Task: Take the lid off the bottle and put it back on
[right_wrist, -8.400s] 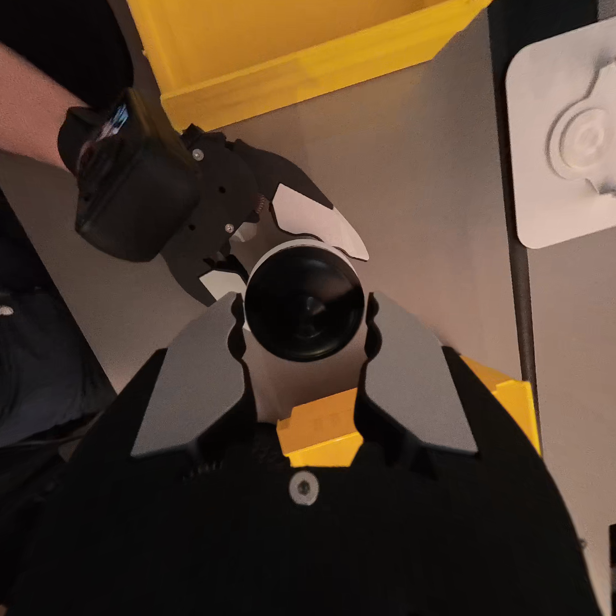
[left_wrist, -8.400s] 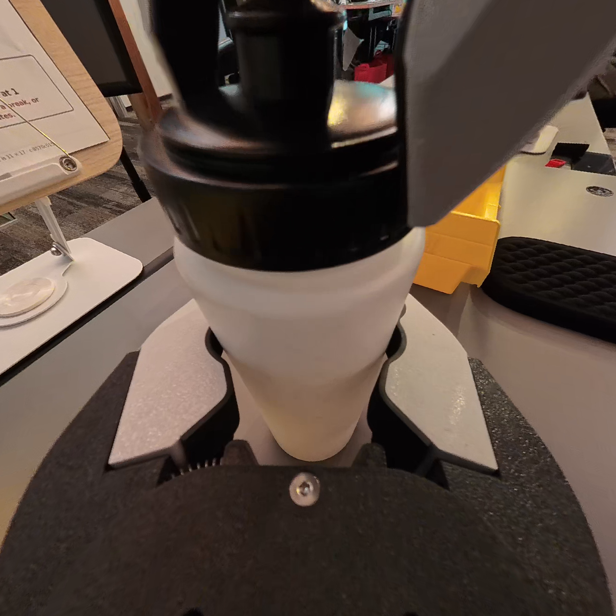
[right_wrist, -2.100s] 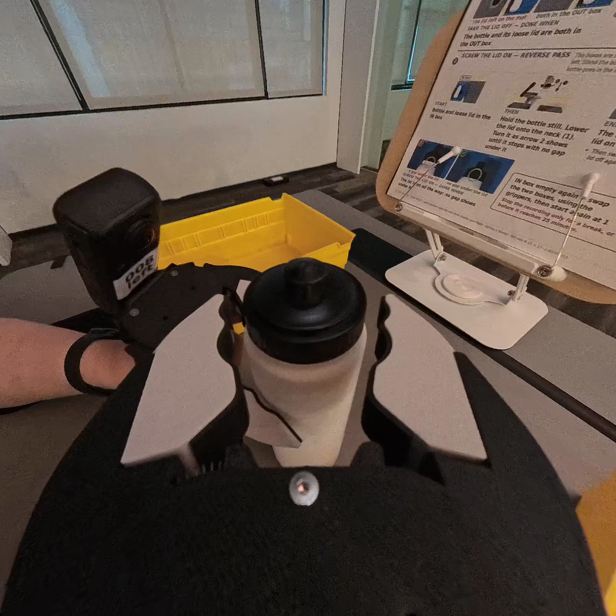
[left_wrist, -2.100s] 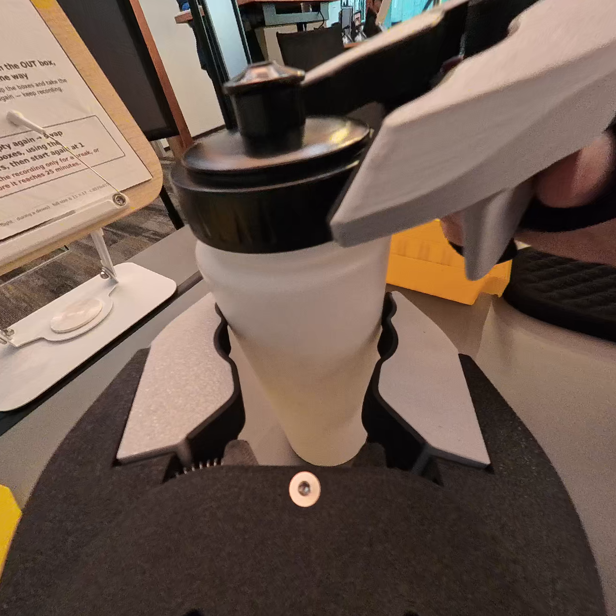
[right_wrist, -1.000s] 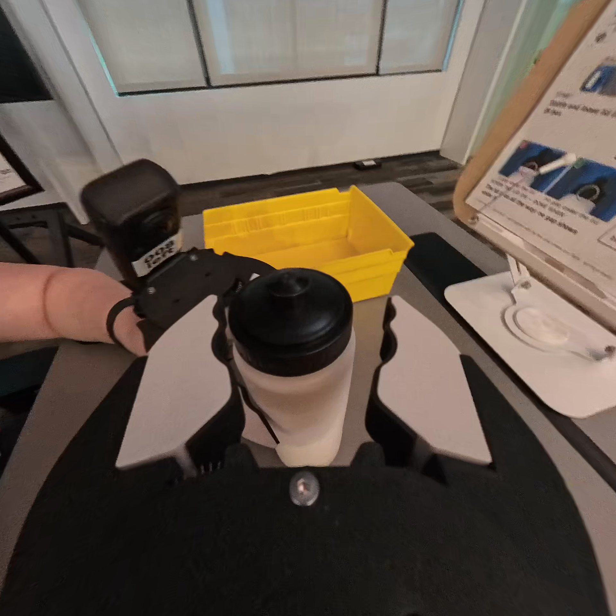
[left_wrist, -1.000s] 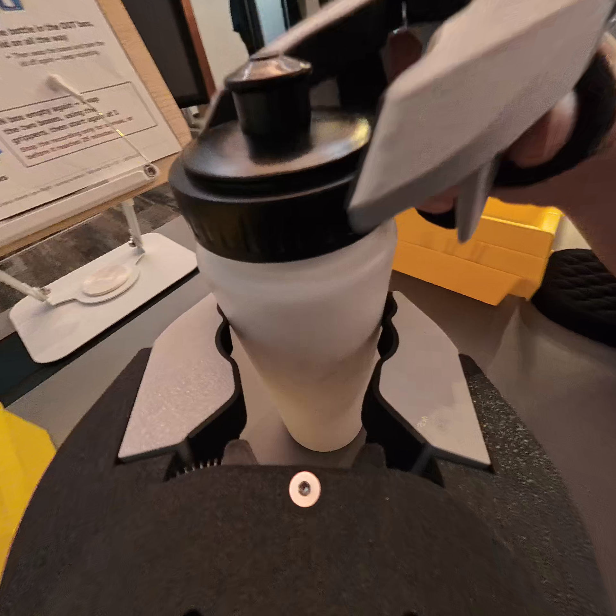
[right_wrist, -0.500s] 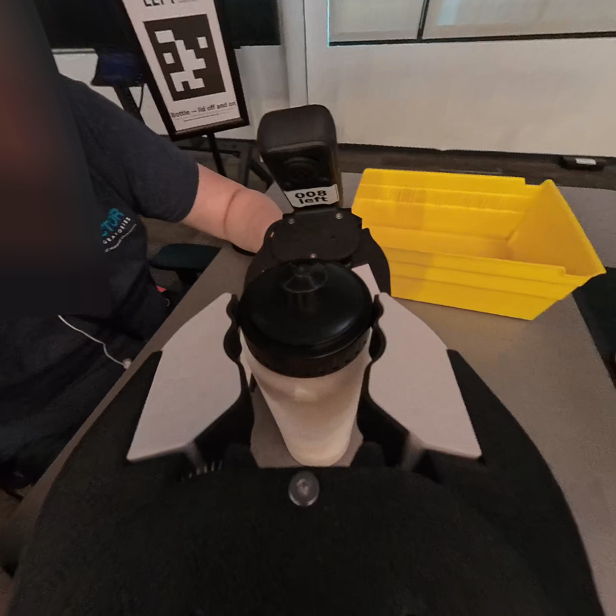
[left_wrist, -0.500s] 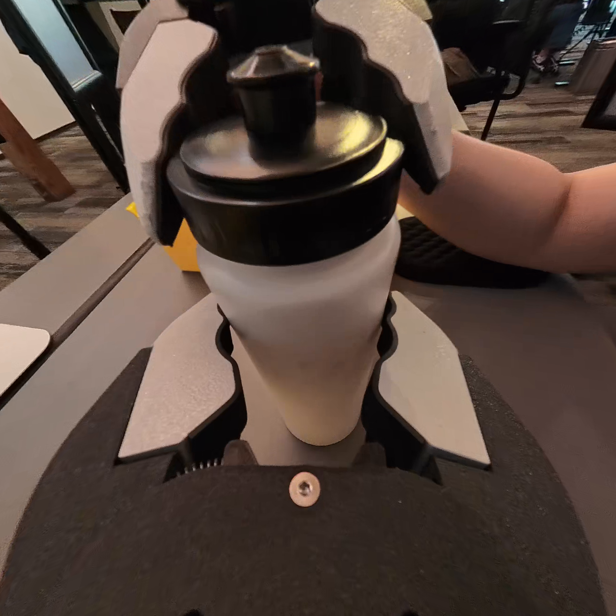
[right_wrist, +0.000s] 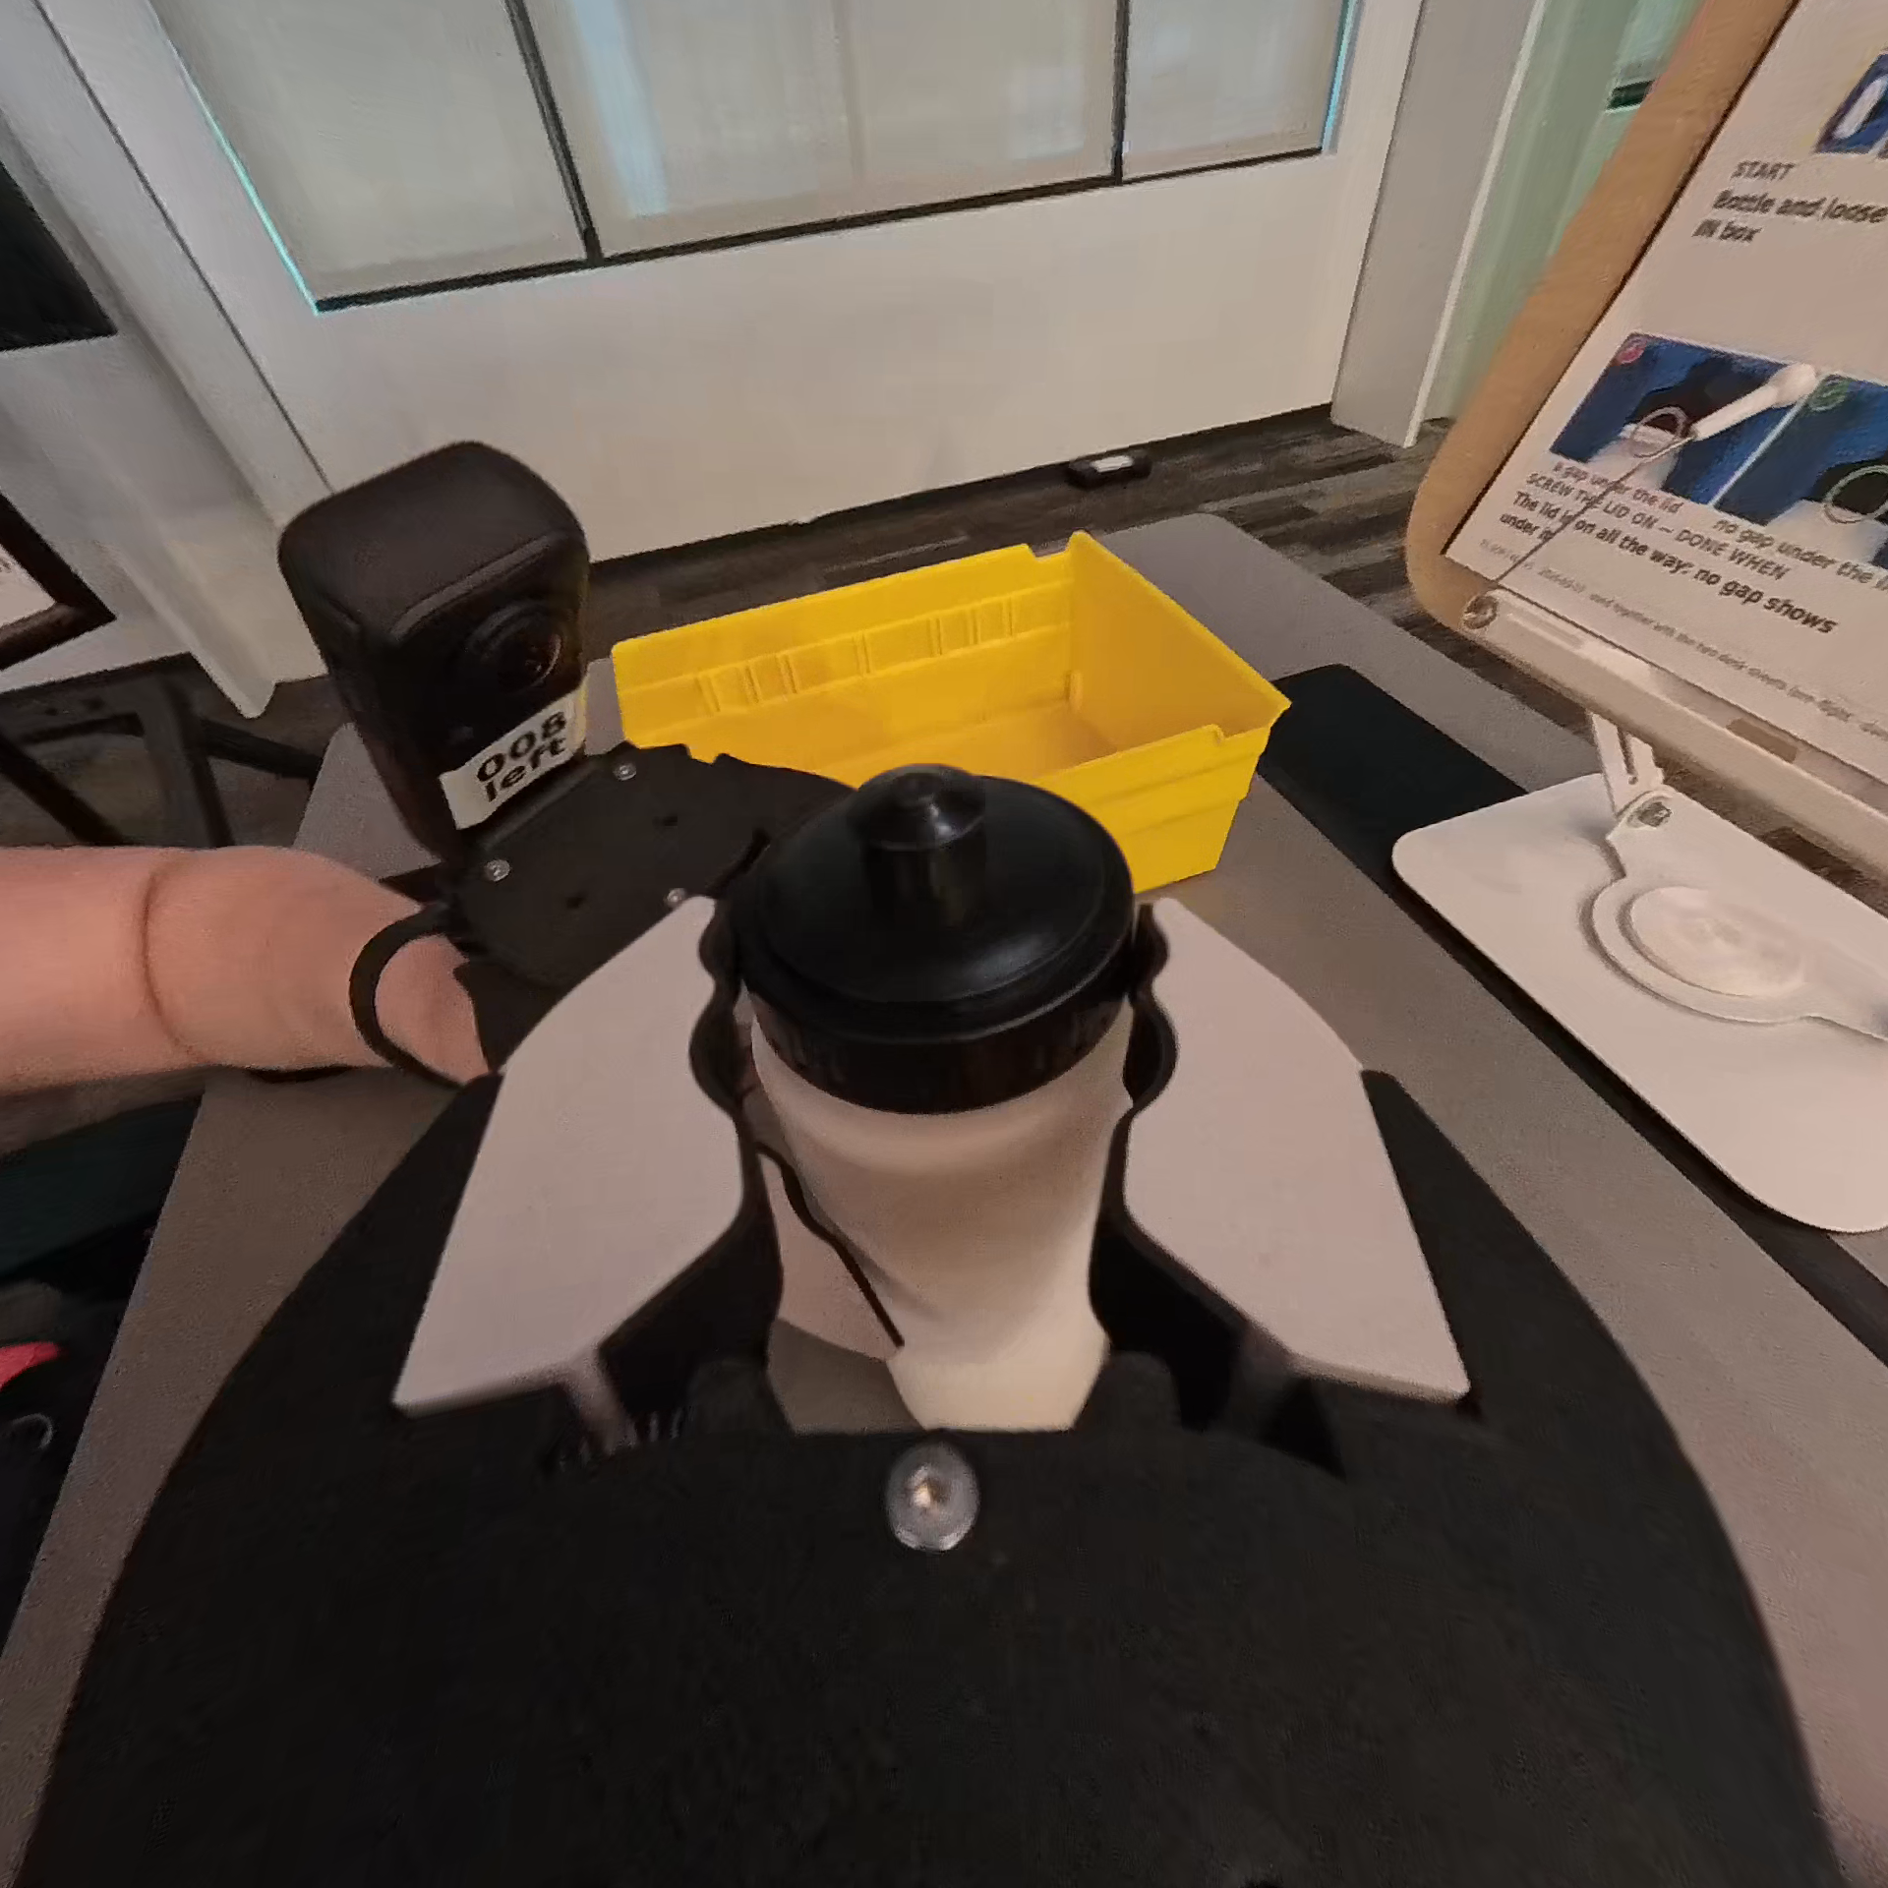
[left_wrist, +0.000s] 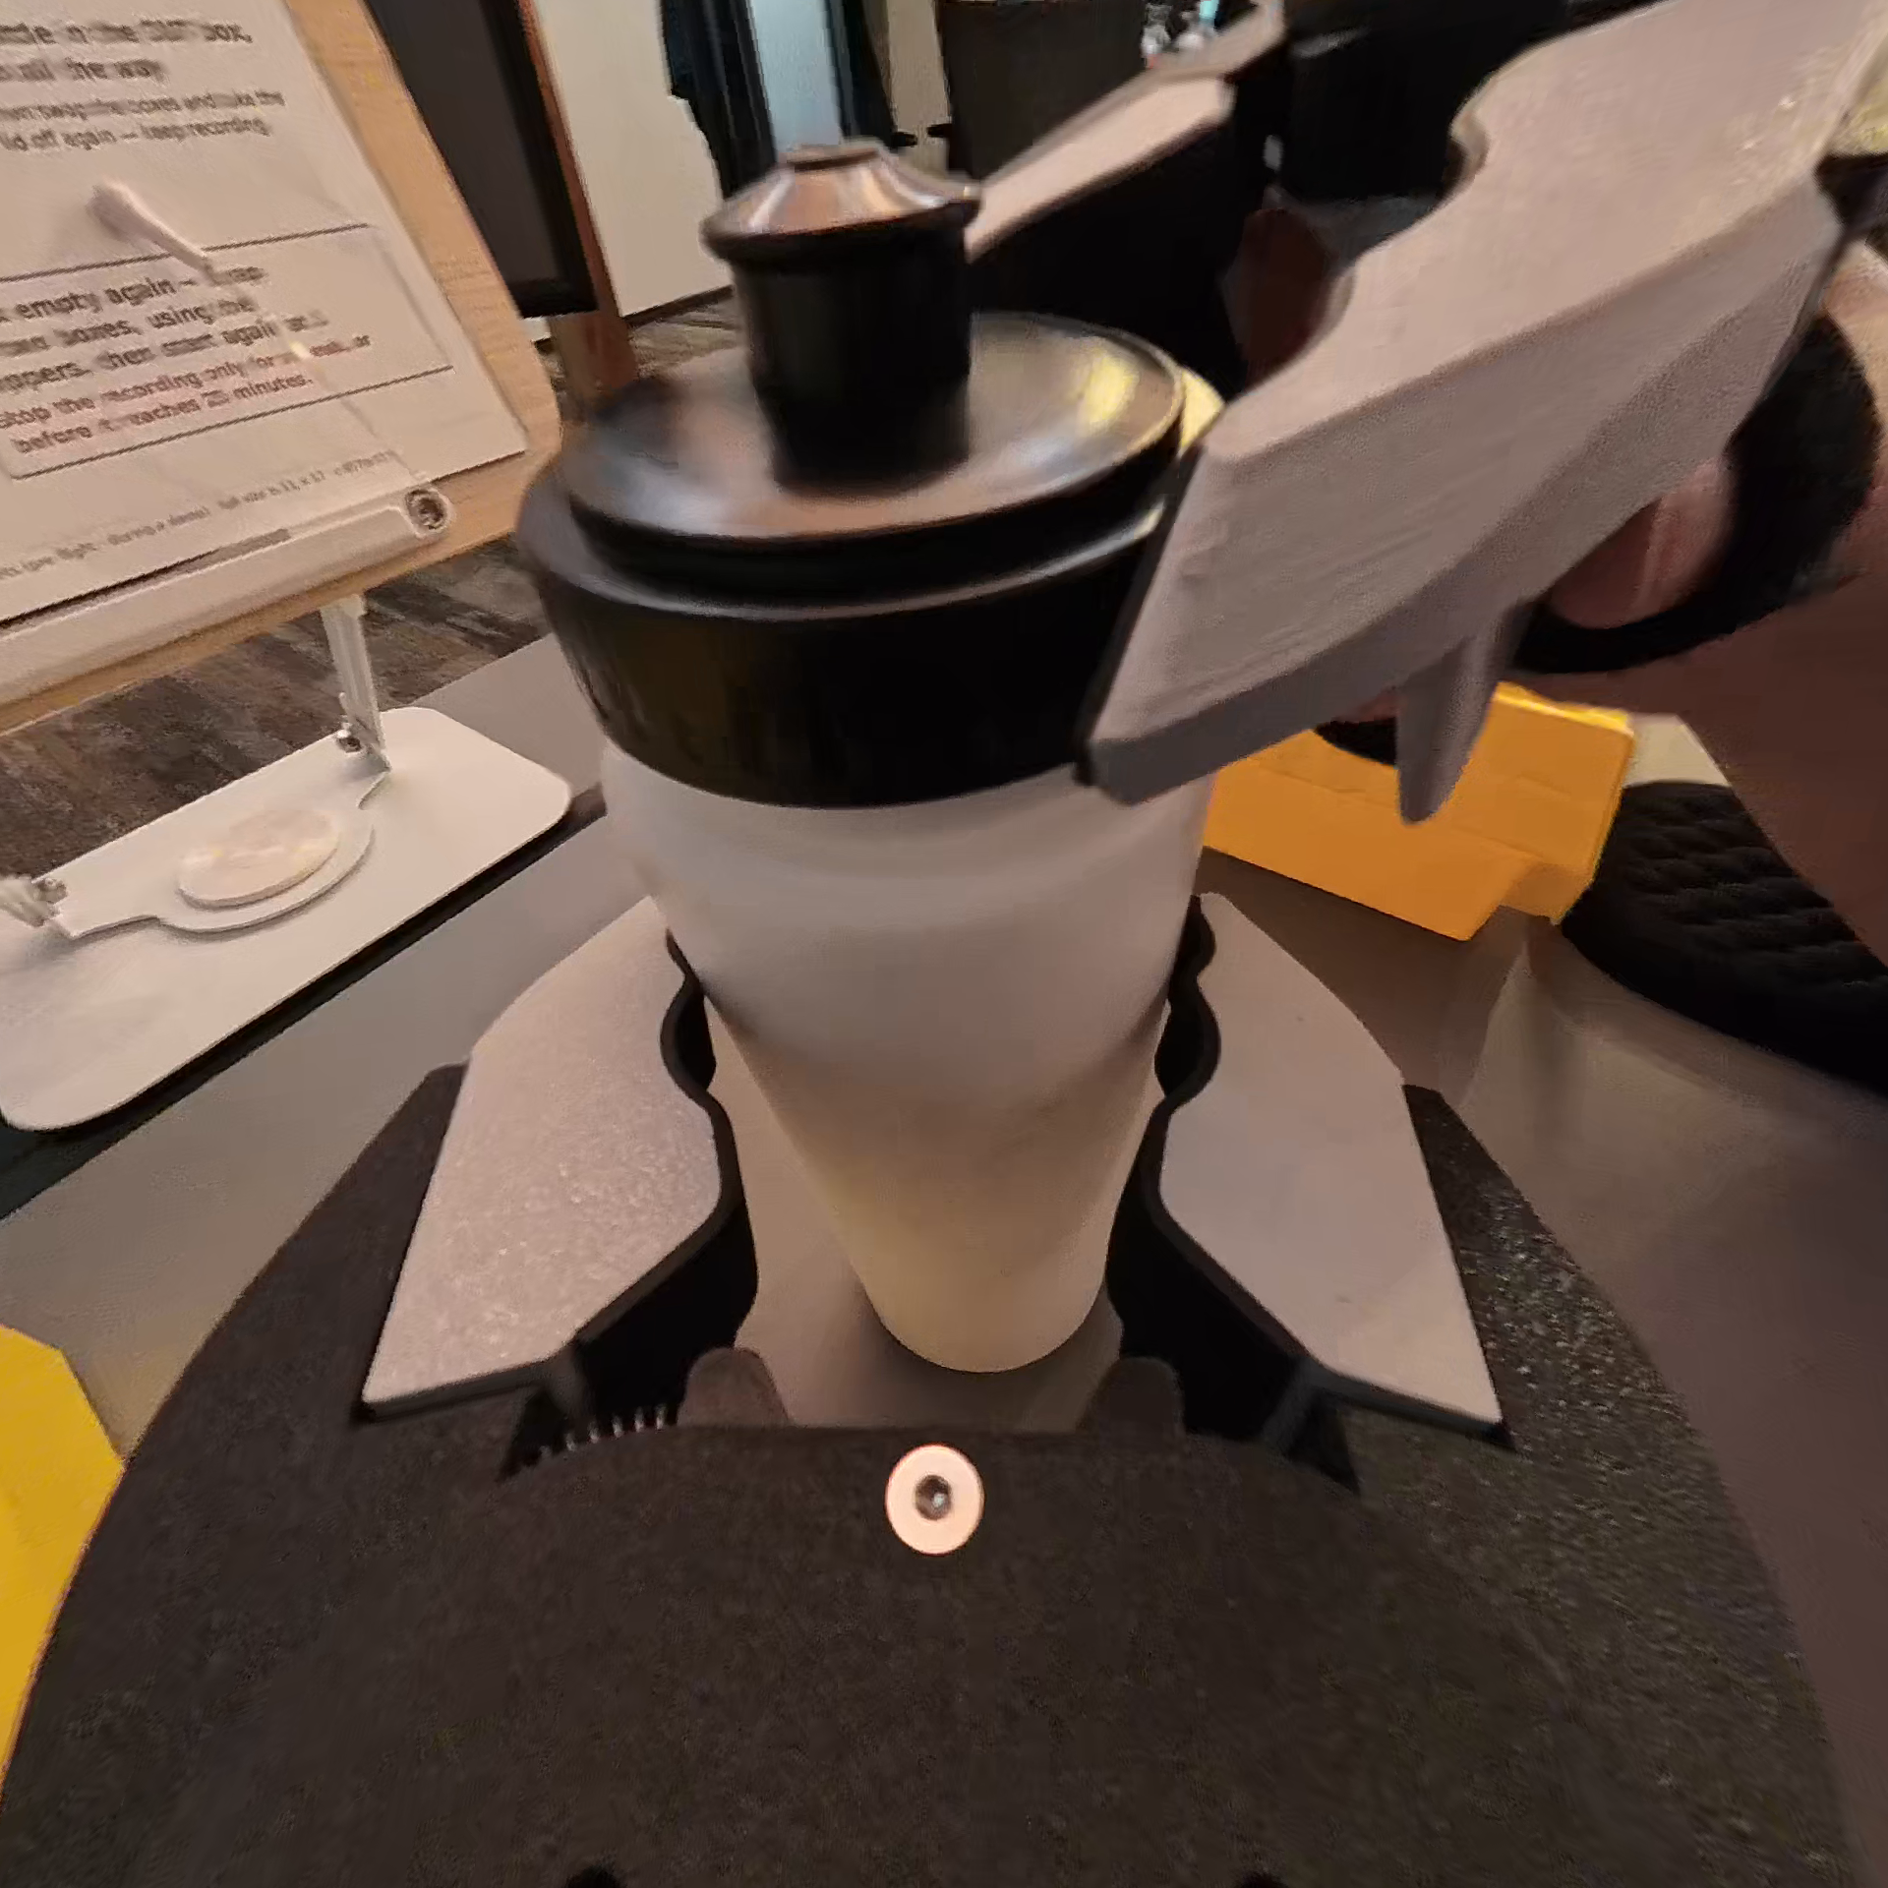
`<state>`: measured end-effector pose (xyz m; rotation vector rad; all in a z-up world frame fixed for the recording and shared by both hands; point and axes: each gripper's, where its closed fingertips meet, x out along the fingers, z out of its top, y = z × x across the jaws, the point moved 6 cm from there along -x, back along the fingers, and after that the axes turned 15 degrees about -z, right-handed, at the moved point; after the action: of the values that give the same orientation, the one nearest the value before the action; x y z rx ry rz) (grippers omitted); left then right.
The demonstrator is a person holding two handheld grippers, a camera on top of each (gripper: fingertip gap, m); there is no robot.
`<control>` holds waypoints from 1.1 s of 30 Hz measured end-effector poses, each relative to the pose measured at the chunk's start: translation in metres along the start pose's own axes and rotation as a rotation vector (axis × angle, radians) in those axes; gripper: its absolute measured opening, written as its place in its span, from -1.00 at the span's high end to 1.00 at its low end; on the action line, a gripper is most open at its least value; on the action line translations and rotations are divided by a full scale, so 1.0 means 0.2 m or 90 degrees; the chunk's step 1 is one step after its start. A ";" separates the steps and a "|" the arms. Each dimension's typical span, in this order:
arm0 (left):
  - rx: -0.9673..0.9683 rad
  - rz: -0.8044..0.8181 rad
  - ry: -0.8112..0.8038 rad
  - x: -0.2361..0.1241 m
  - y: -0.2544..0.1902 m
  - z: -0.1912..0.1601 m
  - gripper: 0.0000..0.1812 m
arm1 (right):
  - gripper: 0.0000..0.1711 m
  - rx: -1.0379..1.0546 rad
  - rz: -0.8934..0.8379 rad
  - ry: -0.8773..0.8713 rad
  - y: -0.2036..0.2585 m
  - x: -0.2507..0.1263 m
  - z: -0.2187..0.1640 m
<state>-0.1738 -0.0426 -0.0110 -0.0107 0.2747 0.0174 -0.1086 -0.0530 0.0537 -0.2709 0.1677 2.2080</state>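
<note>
Bottle: a white bottle stands upright on the grey tabletop, seen between the fingers of both wrist views
Lid: the black lid with its pull spout sits on the bottle's neck; no gap shows under its rim in either view
Left gripper: the left gripper has its jaws clamped on the white body of the bottle, both grey fingers pressing the sides below the lid
Left gripper from the other side: in the right wrist view it reaches in from the left, low beside the bottle, with a black camera block on top (a white sticker on it) and a hand behind it
Right gripper: the right gripper has its jaws closed on the ribbed rim of the lid, one grey finger on each side
Right gripper from the other side: in the left wrist view its near finger lies against the lid's right edge, the far one showing behind the spout
Yellow bin: an open yellow bin sits on the tabletop beyond the bottle, apart from it
Second bin: another yellow bin shows to the right behind the bottle in the left wrist view
Instruction board: a wooden-backed printed sheet leans on a white stand at the tabletop's edge
Mat: a black textured mat lies at the far right
</note>
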 end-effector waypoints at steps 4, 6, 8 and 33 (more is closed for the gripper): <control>0.055 -0.130 0.015 0.05 -0.11 0.01 0.04 | 0.13 -0.058 0.175 0.058 -0.02 -0.12 -0.03; 0.079 -0.213 0.013 0.08 -0.21 0.01 0.04 | 0.13 -0.091 0.293 0.051 -0.01 -0.21 -0.05; 0.097 -0.267 0.013 0.09 -0.29 0.02 0.04 | 0.13 -0.111 0.392 0.019 0.02 -0.27 -0.08; 0.105 -0.296 0.023 0.09 -0.32 0.02 0.04 | 0.13 -0.089 0.476 -0.041 0.05 -0.31 -0.06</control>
<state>-0.1546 -0.1067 -0.0122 0.0895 0.3034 -0.4682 -0.0795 -0.1091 0.0586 -0.2343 0.0836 2.9742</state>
